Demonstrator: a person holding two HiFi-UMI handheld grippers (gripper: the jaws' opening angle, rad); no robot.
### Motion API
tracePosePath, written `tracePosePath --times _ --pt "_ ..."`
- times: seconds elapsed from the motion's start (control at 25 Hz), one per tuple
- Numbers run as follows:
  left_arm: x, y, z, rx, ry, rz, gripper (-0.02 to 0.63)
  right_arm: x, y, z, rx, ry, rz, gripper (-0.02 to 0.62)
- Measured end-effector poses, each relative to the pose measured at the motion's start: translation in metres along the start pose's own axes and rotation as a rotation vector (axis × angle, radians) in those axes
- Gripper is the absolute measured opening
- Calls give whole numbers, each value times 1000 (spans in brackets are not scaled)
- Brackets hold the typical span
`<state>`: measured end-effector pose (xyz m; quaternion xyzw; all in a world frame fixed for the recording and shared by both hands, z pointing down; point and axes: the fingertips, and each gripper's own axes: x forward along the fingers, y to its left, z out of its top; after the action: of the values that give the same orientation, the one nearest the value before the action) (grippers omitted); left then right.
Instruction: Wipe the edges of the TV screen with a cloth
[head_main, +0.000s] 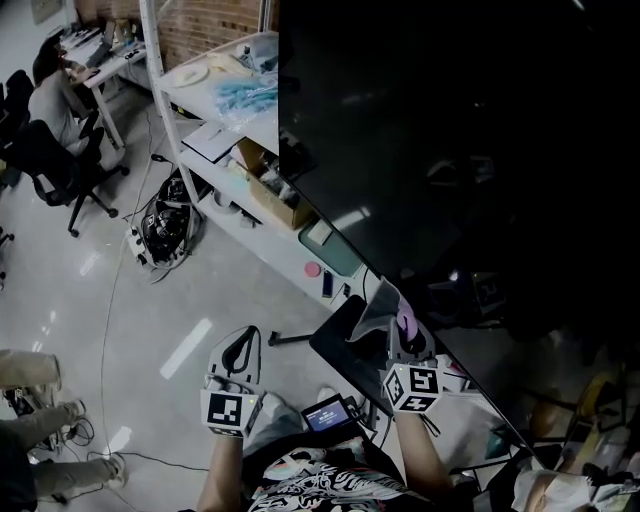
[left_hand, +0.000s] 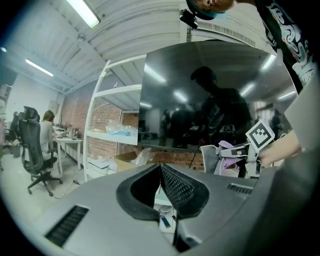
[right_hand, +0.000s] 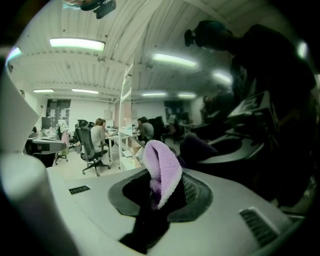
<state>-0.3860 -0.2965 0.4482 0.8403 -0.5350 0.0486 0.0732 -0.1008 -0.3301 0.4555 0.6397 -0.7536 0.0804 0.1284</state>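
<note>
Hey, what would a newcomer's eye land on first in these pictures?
The huge dark TV screen fills the head view's upper right. Near its lower edge, the right gripper is shut on a purple cloth. The left gripper is shut and empty, out over the floor.

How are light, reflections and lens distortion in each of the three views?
Head view: the TV screen is nearly black with faint glints. Left gripper view: strong fisheye bending, and the screen mirrors light streaks and a person's dark silhouette. Right gripper view: bright ceiling lamps at left, heavy darkness at right, the purple cloth sharp.
</note>
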Motion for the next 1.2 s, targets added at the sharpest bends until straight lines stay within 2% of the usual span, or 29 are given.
tracePosePath --times 0.4,0.6,0.84,1.2 --pt "9 17 11 9 -3 -21 18 13 9 10 21 0 -9 109" --pt "25 24 10 5 0 -30 18 25 15 14 89 -7 -5 109" --pt "50 33 28 -2 -37 -35 18 40 23 22 73 0 -2 109" --pt "74 56 35 14 -22 -13 18 66 36 30 70 8 29 109"
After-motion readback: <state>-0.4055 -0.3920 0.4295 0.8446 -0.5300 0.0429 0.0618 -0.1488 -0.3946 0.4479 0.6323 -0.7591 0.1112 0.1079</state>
